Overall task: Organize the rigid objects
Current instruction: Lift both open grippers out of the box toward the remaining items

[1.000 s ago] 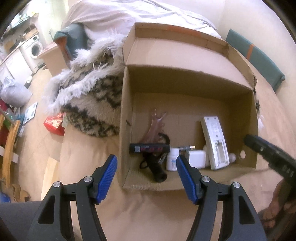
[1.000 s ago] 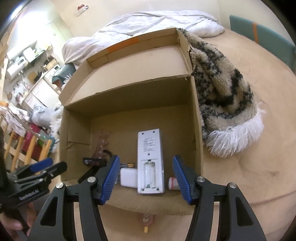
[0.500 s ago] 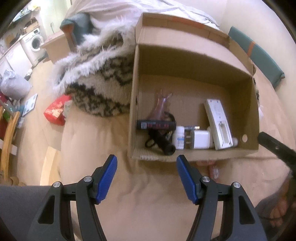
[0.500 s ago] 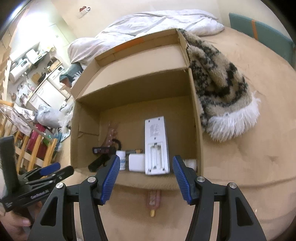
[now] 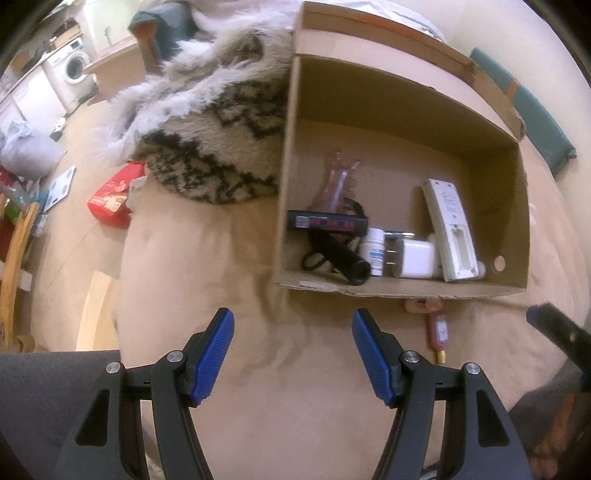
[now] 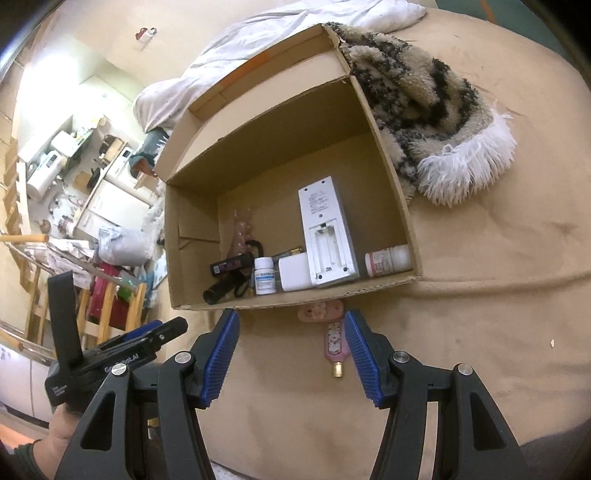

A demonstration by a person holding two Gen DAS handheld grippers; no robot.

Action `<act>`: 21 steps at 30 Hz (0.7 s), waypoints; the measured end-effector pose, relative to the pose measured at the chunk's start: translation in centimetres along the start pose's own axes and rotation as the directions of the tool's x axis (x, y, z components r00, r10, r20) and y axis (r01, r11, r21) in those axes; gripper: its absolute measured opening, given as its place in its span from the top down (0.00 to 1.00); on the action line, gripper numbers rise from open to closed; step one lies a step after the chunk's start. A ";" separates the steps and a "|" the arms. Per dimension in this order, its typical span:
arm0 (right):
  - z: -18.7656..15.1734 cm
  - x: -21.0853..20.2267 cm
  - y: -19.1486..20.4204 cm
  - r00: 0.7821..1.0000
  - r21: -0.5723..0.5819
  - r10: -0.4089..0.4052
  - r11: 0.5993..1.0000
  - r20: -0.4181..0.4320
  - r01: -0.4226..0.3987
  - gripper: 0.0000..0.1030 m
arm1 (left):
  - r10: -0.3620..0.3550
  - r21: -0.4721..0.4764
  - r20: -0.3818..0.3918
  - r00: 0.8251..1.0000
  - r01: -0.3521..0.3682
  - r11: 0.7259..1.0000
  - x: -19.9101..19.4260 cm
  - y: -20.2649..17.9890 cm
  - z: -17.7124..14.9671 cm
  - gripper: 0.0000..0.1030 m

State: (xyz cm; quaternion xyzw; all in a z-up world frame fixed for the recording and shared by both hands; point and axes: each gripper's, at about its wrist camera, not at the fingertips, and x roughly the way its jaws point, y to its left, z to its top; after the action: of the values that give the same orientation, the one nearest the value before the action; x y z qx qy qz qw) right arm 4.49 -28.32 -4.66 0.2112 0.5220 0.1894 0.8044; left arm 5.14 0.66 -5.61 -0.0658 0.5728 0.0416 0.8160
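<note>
An open cardboard box lies on a tan bed cover. Inside it are a white remote with its battery bay bare, a white charger, a small white pill bottle, a black torch, a black stick with red print, a clear pink piece and a second bottle. A pink patterned lighter lies outside, in front of the box. My left gripper and right gripper both hang open over the cover, holding nothing.
A shaggy black-and-cream throw rests against the box's side. A pink flat item pokes out under the box's front edge. White bedding lies behind. A red packet lies on the floor at left.
Both grippers have drawn back from the box, which now sits farther off in both views. The pink lighter in front of the box has come into sight. Jaws unchanged.
</note>
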 end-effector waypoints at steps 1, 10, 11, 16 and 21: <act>-0.1 0.1 -0.1 1.000 0.001 0.001 1.000 -0.010 -0.001 0.40 | 0.017 -0.020 -0.010 1.000 -0.017 1.000 0.0 0.4 0.0 0.38; -0.2 4.8 -1.7 0.982 0.040 -0.115 0.992 -0.151 0.123 0.40 | -0.017 -0.129 -0.037 0.999 0.012 0.992 -0.4 2.3 0.5 0.38; -0.2 5.7 -1.8 0.976 0.034 -0.127 0.990 -0.177 0.135 0.40 | -0.027 -0.142 -0.044 0.999 0.020 0.990 -0.3 2.4 0.6 0.38; -0.6 10.2 -0.7 0.941 -0.047 -0.223 0.975 -0.256 0.218 0.40 | -0.047 -0.172 -0.048 0.998 0.038 0.984 -0.4 2.5 0.9 0.38; -0.7 14.3 0.9 0.916 -0.080 -0.311 0.950 -0.252 0.300 0.40 | -0.011 -0.194 -0.018 1.000 0.007 0.981 -1.1 3.1 1.3 0.38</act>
State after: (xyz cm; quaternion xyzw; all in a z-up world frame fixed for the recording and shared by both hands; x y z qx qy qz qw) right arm 9.20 -19.95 -15.28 0.0840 0.6463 0.0981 0.7521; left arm 5.55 3.94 -4.35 -0.1481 0.5732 0.0931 0.8005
